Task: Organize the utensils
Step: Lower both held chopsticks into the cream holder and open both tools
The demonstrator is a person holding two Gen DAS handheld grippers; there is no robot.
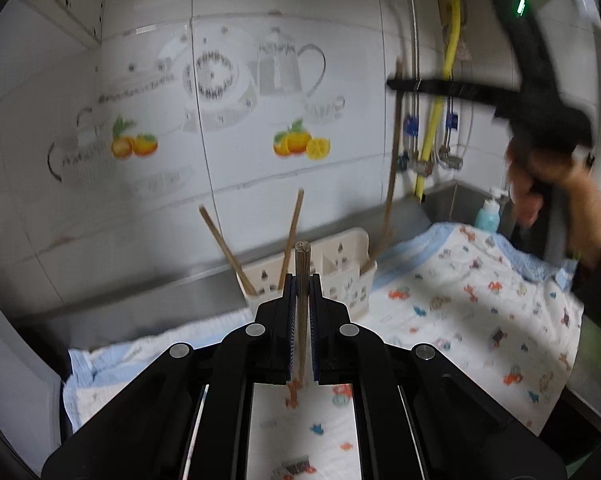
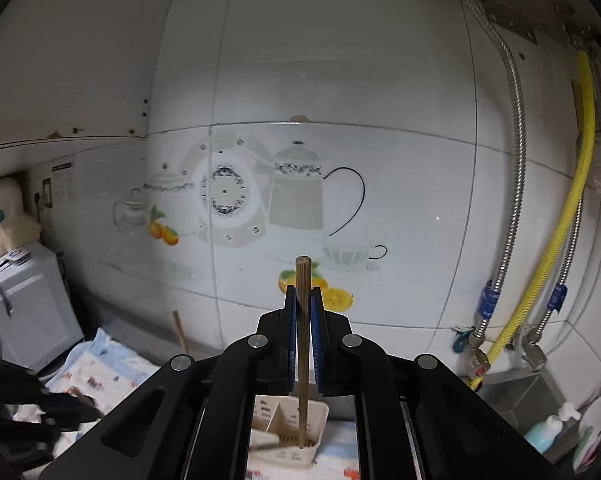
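Two slim brown wooden chopsticks: one [image 1: 301, 308] clamped in left gripper [image 1: 301, 280], other [image 2: 303, 340] clamped in right gripper [image 2: 303, 292] over cream utensil caddy [image 2: 288, 428].

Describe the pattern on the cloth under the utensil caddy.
White cloth with small colourful cartoon prints and a pale blue edge, clearest in the left wrist view.

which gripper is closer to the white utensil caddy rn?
Right. The right gripper is over the utensil caddy, its chopstick reaching into it; the left gripper holds its chopstick short of it.
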